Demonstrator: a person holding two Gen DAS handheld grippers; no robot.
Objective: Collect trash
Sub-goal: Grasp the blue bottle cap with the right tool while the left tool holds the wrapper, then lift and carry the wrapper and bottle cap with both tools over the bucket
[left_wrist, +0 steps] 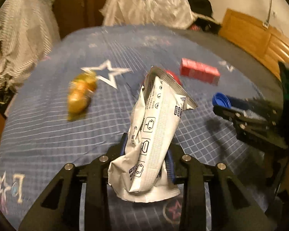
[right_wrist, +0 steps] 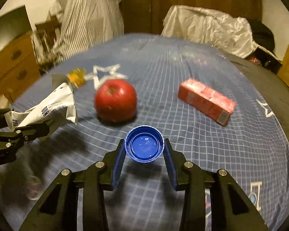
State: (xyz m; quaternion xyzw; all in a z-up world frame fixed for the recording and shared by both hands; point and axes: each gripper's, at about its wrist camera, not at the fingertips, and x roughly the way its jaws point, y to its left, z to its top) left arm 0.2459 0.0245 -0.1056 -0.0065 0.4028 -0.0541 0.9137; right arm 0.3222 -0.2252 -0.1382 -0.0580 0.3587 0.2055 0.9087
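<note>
My left gripper [left_wrist: 147, 146] is shut on a crumpled white wrapper [left_wrist: 154, 130] that stands up between its blue pads, lifted above the blue checked bedsheet [left_wrist: 48, 130]. The same wrapper [right_wrist: 48, 107] shows at the left of the right wrist view, held in the left gripper [right_wrist: 32, 129]. My right gripper [right_wrist: 144, 146] is shut on a blue bottle cap [right_wrist: 144, 146], its hollow side facing the camera. That cap [left_wrist: 220, 100] appears at the right in the left wrist view, at the tip of the right gripper [left_wrist: 221, 107].
On the bed lie a red apple [right_wrist: 115, 100], a red carton [right_wrist: 206, 100] and a yellow-orange packet [left_wrist: 81, 94]. The carton [left_wrist: 199, 71] is behind the wrapper. A white cloth pile [right_wrist: 208, 28] sits at the far end, striped fabric [right_wrist: 86, 19] and a wooden dresser [right_wrist: 11, 67] at the left.
</note>
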